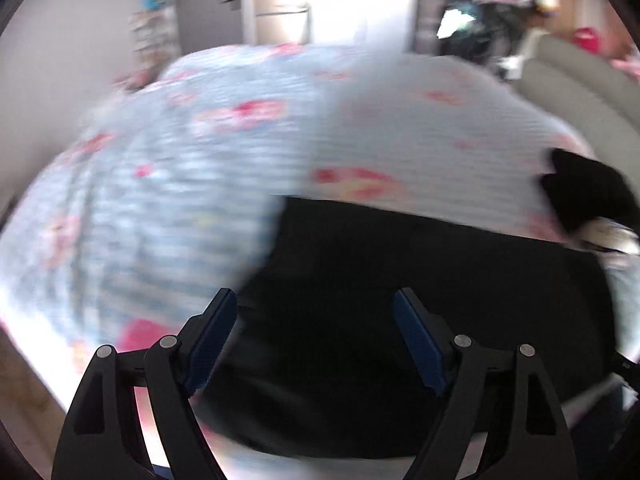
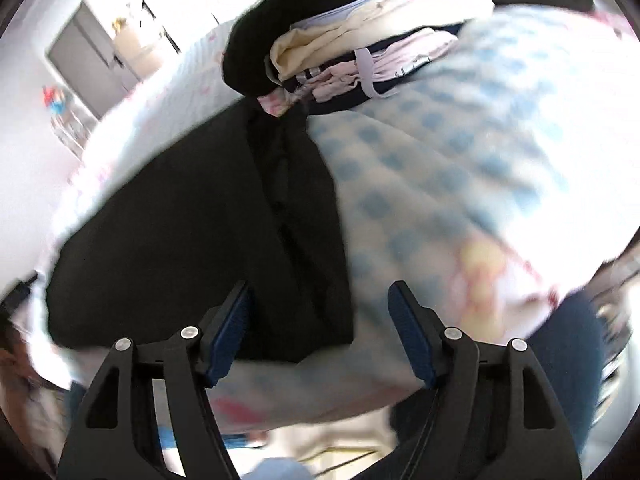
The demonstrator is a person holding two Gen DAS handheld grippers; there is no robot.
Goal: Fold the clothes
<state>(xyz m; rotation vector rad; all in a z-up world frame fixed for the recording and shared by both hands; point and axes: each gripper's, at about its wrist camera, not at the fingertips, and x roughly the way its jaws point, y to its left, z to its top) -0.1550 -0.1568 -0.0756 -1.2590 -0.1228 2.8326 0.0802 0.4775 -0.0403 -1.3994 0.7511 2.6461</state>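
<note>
Both views are pretty smeared with motion blur. In the left wrist view the floral bedspread [image 1: 208, 152] is just streaks, so the print is unreadable, and the shelf stuff by the far wall [image 1: 154, 20] is mush. The black garment [image 1: 400, 320] shows no seams or detail, and its near edge is hidden behind the gripper arms. In the right wrist view the pile of clothes [image 2: 360, 56] runs off the top edge, and the bottom-left corner is too blurred to tell.
</note>
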